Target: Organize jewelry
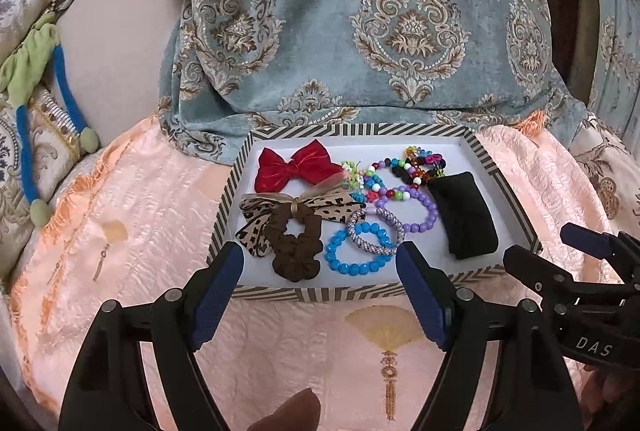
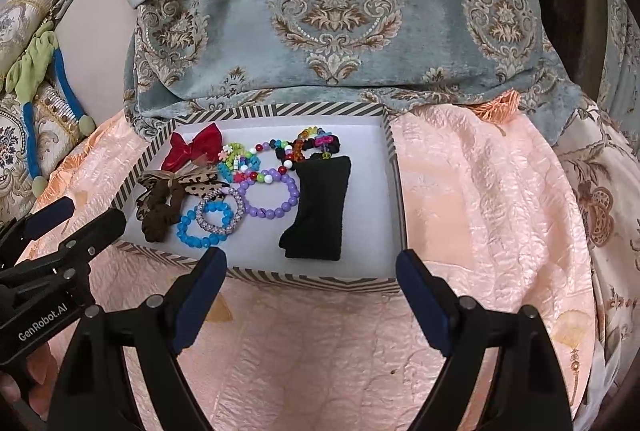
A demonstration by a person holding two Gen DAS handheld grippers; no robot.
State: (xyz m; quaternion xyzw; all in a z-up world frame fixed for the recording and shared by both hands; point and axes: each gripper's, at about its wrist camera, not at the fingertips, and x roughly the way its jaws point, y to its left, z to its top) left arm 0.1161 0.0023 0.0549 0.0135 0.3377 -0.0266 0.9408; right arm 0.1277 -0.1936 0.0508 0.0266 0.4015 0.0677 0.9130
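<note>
My left gripper (image 1: 320, 271) and right gripper (image 2: 312, 279) jaws wide apart, empty, before the striped tray (image 1: 352, 293) near rim, bare floor right of black pouch (image 2: 320, 207), "GenRobot.AI" readable.

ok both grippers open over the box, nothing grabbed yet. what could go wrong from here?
1. The silver beaded bracelet lies across the blue bead bracelet; closing on either may drag both.
2. The brown scrunchie sits on the leopard bow, so lifting one could pull the other along.
3. Left gripper and right gripper hover side by side at the striped box's near wall; they could clash or nudge it.
</note>
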